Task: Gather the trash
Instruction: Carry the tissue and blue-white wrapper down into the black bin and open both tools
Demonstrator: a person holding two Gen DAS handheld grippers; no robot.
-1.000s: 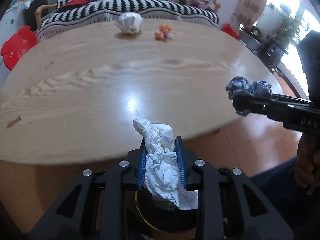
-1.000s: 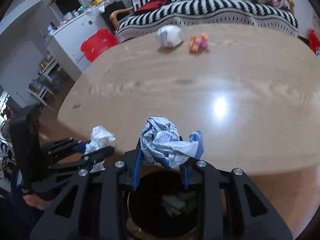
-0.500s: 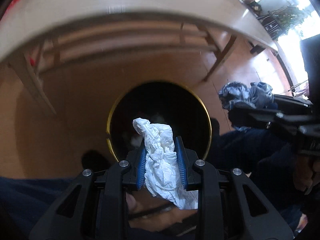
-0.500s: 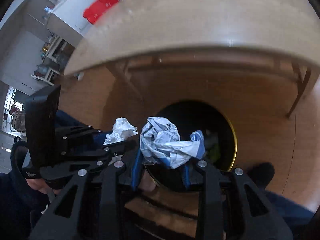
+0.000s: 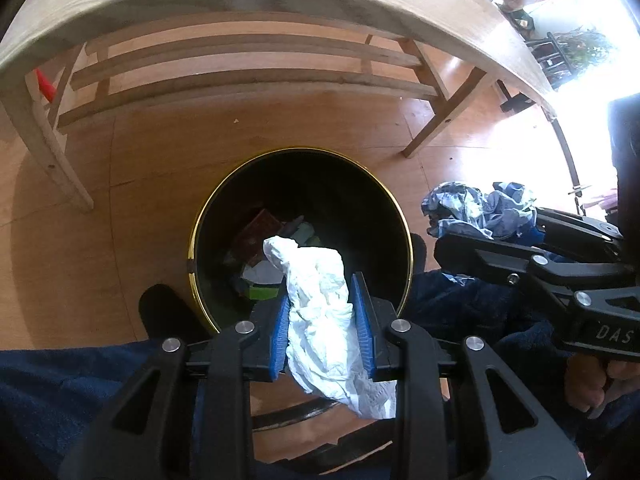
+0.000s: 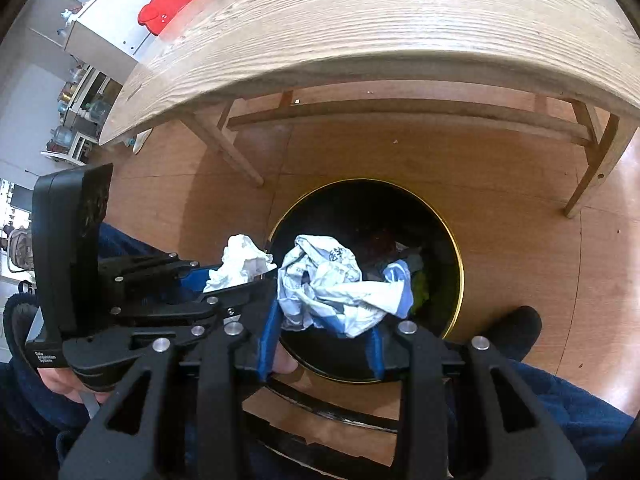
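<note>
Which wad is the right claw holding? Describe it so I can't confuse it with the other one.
Start at the wooden table; on the floor before it stands a black bin with a gold rim. Over its mouth the right claw, now opening, holds a crumpled printed wrapper, blue and white, unlike the plain white tissue in the left claw.

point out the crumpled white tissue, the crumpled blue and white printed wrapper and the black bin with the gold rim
crumpled white tissue (image 5: pixel 320 304), left wrist view, its middle between the pads
crumpled blue and white printed wrapper (image 6: pixel 332 284), right wrist view, its middle
black bin with the gold rim (image 5: pixel 400 216), left wrist view, its rim
</note>
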